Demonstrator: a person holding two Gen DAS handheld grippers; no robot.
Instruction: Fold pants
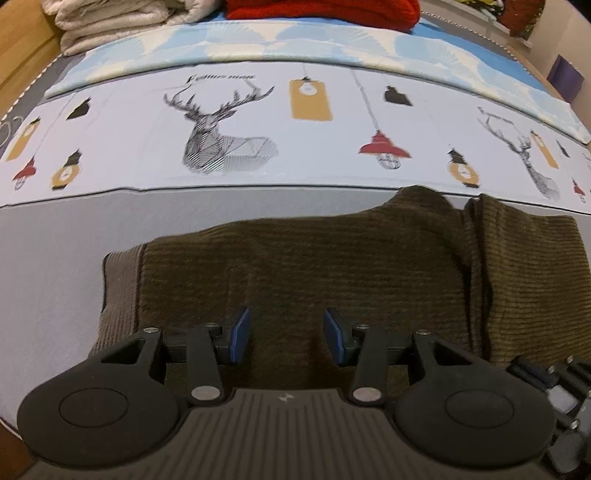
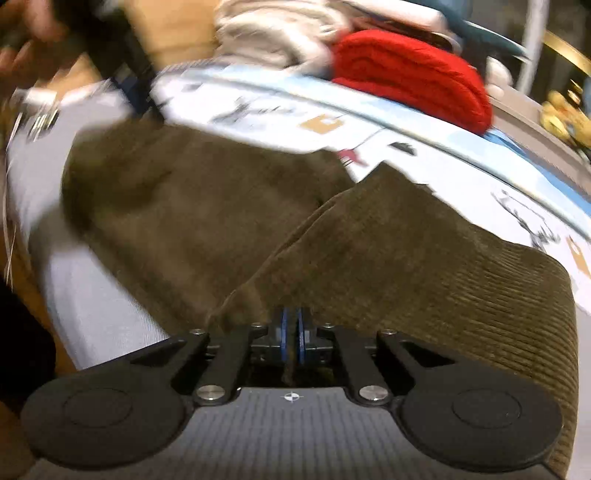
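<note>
Low in the right wrist view, the right gripper has its blue pads pinched together on a fold of the brown corduroy pants. Only the left wrist view shows the left gripper, half spread above the pants, gripping nothing. The pants lie mid-frame on a grey sheet; beyond it are a deer-print cover and, at the top, a red blanket.

pants on bed; folded blankets behind, seemingly stacked.

Soft even indoor light; fisheye bending at edges; right wrist view heavily motion-blurred.
</note>
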